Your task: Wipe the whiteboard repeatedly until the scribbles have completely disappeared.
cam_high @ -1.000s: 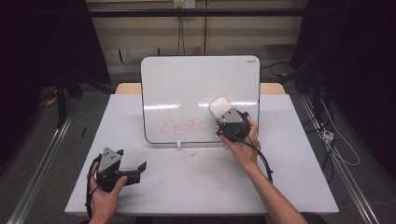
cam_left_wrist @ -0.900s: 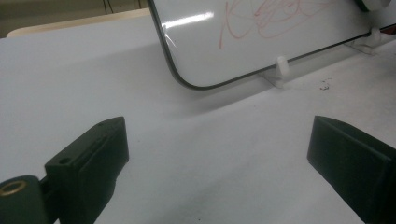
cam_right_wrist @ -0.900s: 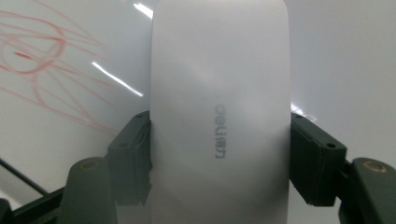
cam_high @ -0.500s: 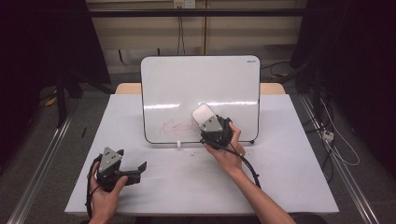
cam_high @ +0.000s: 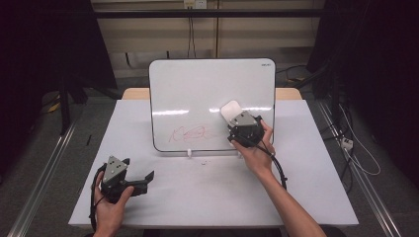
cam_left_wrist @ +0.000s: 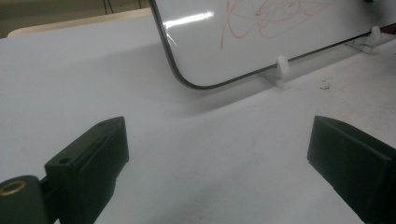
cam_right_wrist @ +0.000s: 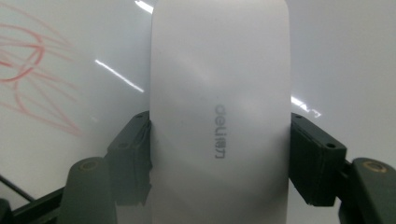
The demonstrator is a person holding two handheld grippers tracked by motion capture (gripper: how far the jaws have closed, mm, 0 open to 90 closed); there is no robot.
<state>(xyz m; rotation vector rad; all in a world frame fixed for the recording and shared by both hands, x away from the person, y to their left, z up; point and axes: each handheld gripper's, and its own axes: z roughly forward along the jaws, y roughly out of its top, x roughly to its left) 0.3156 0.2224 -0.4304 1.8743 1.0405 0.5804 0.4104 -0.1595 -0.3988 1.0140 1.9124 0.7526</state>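
White whiteboard eraser (cam_right_wrist: 219, 116) clamped at both sides between the jaws of the right tool (cam_high: 236, 120), pressed against the lower right part of the upright whiteboard (cam_high: 197, 89), to the right of the red scribble (cam_high: 190, 133). Lettering visible on the eraser's back. Left tool (cam_high: 143, 178) resting low near the front left of the white worktop (cam_high: 316, 197), jaws spread wide, nothing between them, well apart from the whiteboard.

One whiteboard (cam_high: 197, 98), one eraser (cam_high: 230, 110)
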